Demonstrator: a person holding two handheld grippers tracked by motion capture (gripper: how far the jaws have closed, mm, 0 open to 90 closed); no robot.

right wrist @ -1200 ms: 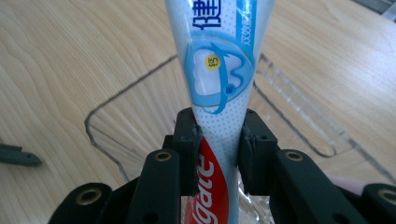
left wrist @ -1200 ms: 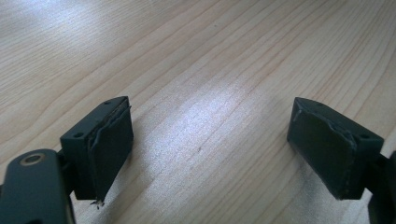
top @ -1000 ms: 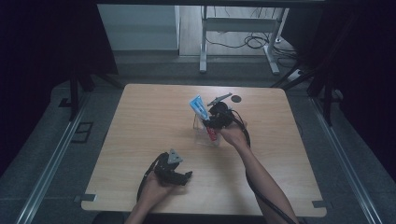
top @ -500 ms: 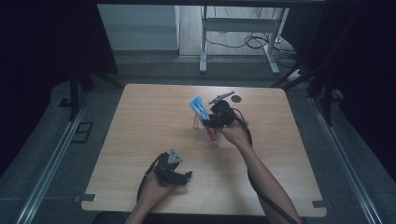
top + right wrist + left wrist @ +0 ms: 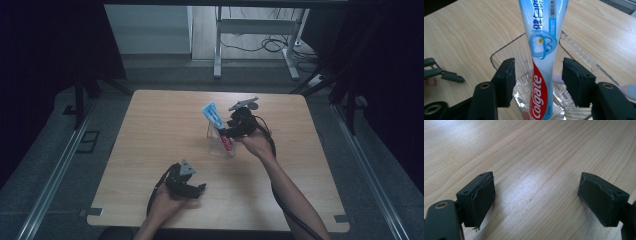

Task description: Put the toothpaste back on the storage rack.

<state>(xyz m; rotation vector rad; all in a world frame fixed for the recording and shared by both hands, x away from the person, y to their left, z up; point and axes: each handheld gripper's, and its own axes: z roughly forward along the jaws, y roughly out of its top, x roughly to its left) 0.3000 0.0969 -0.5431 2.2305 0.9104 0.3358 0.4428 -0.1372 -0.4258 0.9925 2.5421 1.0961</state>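
The toothpaste tube (image 5: 543, 62) stands propped in the clear holder (image 5: 579, 53) on the bench (image 5: 165, 125), between the right tongs (image 5: 537, 82), whose jaws have just been opening and no longer press it. Placing looks done; only withdrawing is left. The left tongs (image 5: 536, 200) rest spread wide, holding nothing, well apart.

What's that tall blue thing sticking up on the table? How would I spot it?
On the wooden table, look past the middle to the clear plastic holder. The toothpaste tube stands in it, leaning, between the right tool's open jaws: pale blue and white above, with a red Colgate band near its base.
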